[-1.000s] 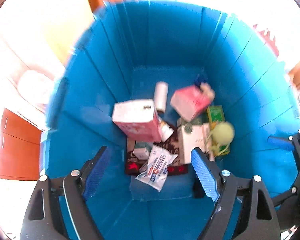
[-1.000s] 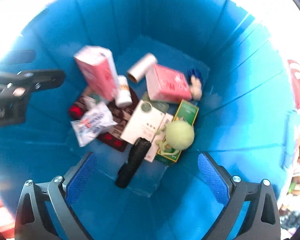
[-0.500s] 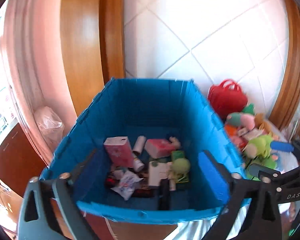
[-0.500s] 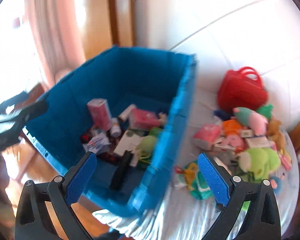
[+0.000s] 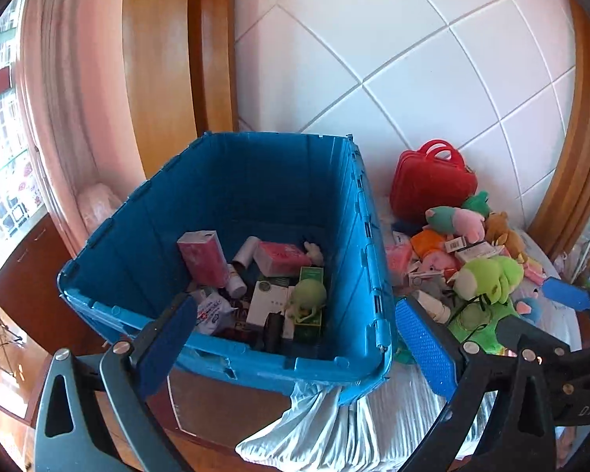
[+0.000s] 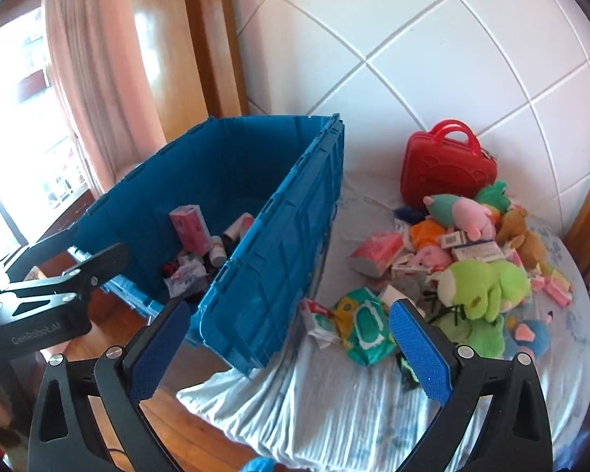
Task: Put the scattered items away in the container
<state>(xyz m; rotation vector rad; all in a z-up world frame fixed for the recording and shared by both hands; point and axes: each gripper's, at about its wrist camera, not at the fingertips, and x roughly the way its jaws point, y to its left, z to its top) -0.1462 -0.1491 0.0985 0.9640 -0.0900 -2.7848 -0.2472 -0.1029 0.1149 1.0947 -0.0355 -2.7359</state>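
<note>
blue crate part filled, soft toys heaped to its right

at far left, hung a pink pleated curtain (image 5: 70,126) beside glossy wooden framing. next, stood the rigid blue plastic crate (image 5: 367,236), ribbed on its outer wall and rectangular, its near end jutting past the edge of a crinkled pale cloth (image 6: 334,397). inside it lay a pink carton (image 5: 202,257) leaning upright, a white cylindrical tube (image 5: 244,251), a flat pink box (image 5: 281,257), a white box (image 5: 267,303), a round pale green plush (image 5: 308,295), a crumpled plastic packet (image 5: 212,310) and a matte black cylinder (image 5: 273,326) near the front wall.

held both claws above and short of the crate, empty. left gripper (image 5: 295,334) spread wide, its textured blue pads framing the crate's front rim. right gripper (image 6: 283,348) equally wide, gripping nothing, its pads astride the crate's near corner and a crinkly green packet (image 6: 363,330).

right of the crate, on the cloth, sat the untidied heap: a soft pink pack (image 6: 375,253), an orange plush (image 6: 428,234), a pink and green plush (image 6: 464,214), a fuzzy lime green plush (image 6: 483,283), a brown plush (image 6: 521,228) and small flat boxes wedged between. behind them stood a hard, glossy red case (image 6: 446,171) with looped handles against the white tiled wall (image 6: 432,39).
</note>
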